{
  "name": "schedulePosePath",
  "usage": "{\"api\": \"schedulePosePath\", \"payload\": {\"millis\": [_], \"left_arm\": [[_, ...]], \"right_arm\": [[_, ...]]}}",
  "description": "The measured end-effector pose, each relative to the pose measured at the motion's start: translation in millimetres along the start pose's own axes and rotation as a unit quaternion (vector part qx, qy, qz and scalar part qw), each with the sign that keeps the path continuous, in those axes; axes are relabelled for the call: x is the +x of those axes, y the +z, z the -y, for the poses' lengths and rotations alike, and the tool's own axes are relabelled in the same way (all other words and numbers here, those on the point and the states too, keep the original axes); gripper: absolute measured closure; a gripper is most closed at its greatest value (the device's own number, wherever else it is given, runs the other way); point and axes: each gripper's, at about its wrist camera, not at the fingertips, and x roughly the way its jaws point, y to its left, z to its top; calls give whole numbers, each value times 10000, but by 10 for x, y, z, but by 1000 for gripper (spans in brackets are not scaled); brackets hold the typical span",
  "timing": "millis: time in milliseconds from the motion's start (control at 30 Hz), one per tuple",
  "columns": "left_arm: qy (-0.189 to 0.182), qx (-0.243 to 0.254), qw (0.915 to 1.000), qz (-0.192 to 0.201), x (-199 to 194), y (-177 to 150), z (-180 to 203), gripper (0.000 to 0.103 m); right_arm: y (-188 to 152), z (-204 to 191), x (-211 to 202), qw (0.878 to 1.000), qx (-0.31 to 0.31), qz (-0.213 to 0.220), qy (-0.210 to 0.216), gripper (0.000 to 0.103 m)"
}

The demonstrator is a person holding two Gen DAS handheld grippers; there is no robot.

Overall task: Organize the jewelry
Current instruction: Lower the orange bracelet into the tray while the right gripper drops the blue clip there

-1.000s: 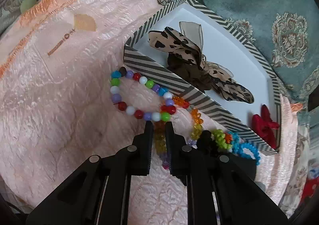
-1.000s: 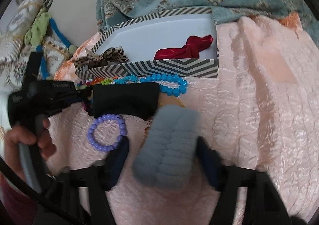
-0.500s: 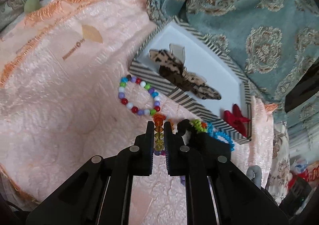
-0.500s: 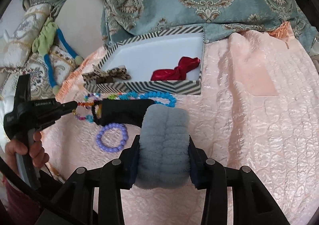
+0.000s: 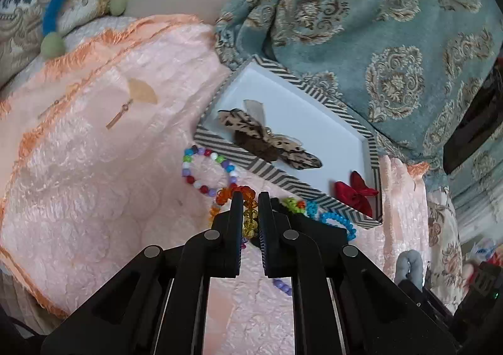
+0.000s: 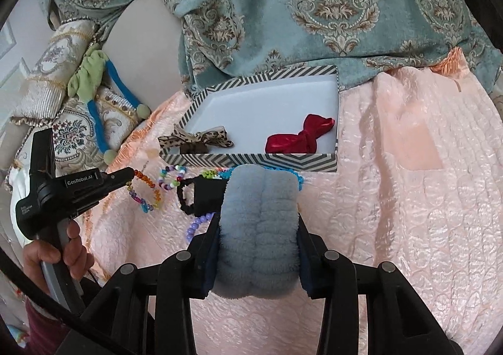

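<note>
Pink quilt (image 6: 408, 198); black band (image 6: 204, 194) before striped tray (image 6: 283, 163)

We saw a box (image 6: 251, 163) with black-and-white zigzag walls and a white floor, holding a leopard-print bow (image 6: 198, 140) and a red bow (image 6: 300, 136). The blanket (image 6: 408, 204) was peach, the scrunchie (image 6: 259, 229) grey-blue, and the curtain (image 6: 314, 9) teal with beige medallions.

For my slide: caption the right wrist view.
Right gripper clamps a fluffy blue scrunchie before the striped box.

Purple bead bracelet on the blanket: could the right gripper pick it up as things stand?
Probably not: the right gripper is shut on the fluffy blue scrunchie, which fills its jaws and partly covers the purple bead bracelet.
</note>
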Motion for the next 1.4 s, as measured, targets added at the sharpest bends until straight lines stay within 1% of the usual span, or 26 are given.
{"api": "schedulePosePath", "payload": {"millis": [200,633,967,1200,1300,1400], "left_arm": [[-20,173,9998,-9,-2,-9,140,95],[208,509,9985,69,57,11,376,95],[239,786,9966,39,129,72,592,95],[196,924,9955,50,152,213,739,95],[167,981,9950,122,147,345,817,95],[105,960,9953,108,195,534,878,95]], "right_arm": [[26,42,11,10000,7,-16,-45,63],[225,-9,133,9997,-200,-36,-95,63],[354,30,217,9997,-218,-40,-91,63],[550,64,249,9994,-316,27,-167,63],[678,89,295,9991,-362,49,-229,63],[847,114,373,9988,-390,79,-295,63]]}}
